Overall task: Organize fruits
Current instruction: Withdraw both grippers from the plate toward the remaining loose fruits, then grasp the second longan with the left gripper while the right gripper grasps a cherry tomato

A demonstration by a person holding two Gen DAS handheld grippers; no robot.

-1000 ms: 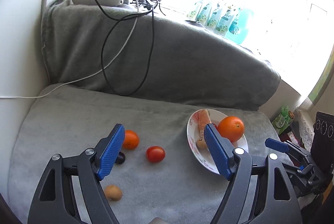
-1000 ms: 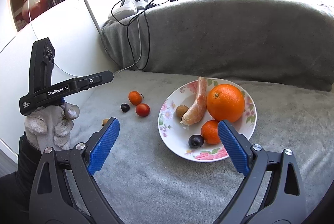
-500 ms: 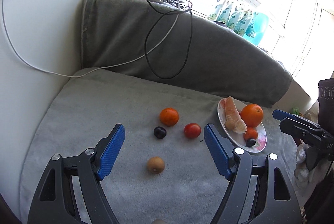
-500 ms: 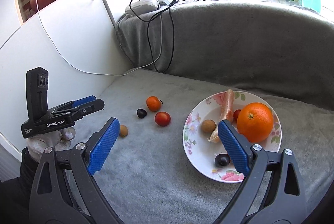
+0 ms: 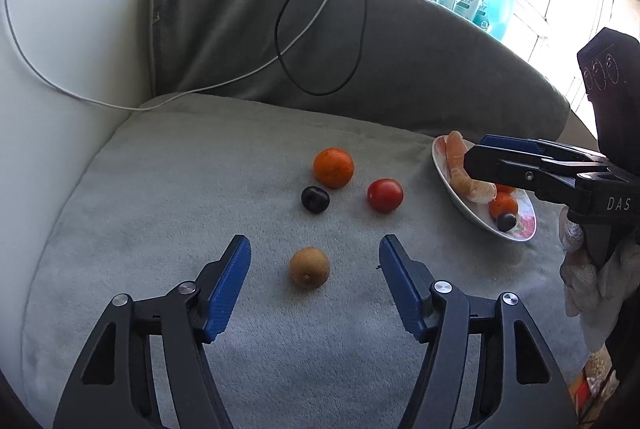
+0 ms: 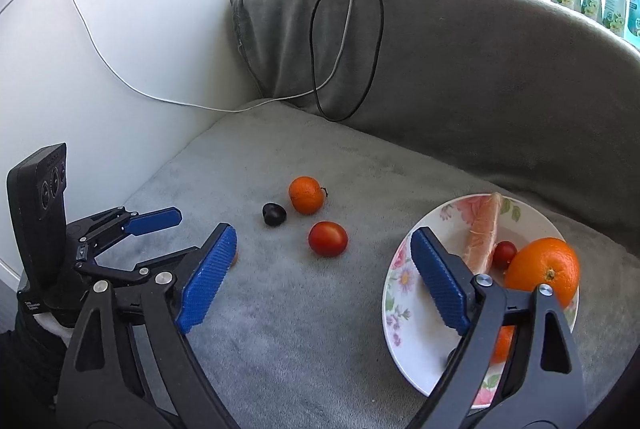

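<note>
Left wrist view: the left gripper (image 5: 314, 253) is seen spread wide and empty, its jaws set to either side of a kiwi (image 5: 309, 267) on the grey sofa cushion (image 5: 160, 189); contact with the fruit cannot be confirmed. Farther off on the cushion, three more loose fruits are noted: a tangerine (image 5: 333, 167), a dark plum (image 5: 315, 199) just near-left of it, and a tomato (image 5: 385, 194) to the right. The plate (image 5: 460, 203) lies at the far right, near the cushion's edge, and is partly hidden by the right gripper.

Right wrist view: the right gripper (image 6: 320, 265) is likewise recorded as spread and holding nothing, hanging above the plate's (image 6: 394, 305) left rim. On the plate an orange (image 6: 544, 271), a peeled citrus segment (image 6: 482, 241), and a small red fruit (image 6: 505, 255) are observed; other pieces are largely covered by the gripper frame.

Step in hand, as judged: collection of the loose fruits onto the plate, with the kiwi as the current target. Roughly half the fruit appears already plated.

Next move, as judged: the left gripper is to be lowered until the pads bracket the kiwi's middle, then closed gently. The soft plush may let the round fruit roll away, so a square, centred approach is advised. Clearance from the right gripper over the plate will be needed on transfer.
</note>
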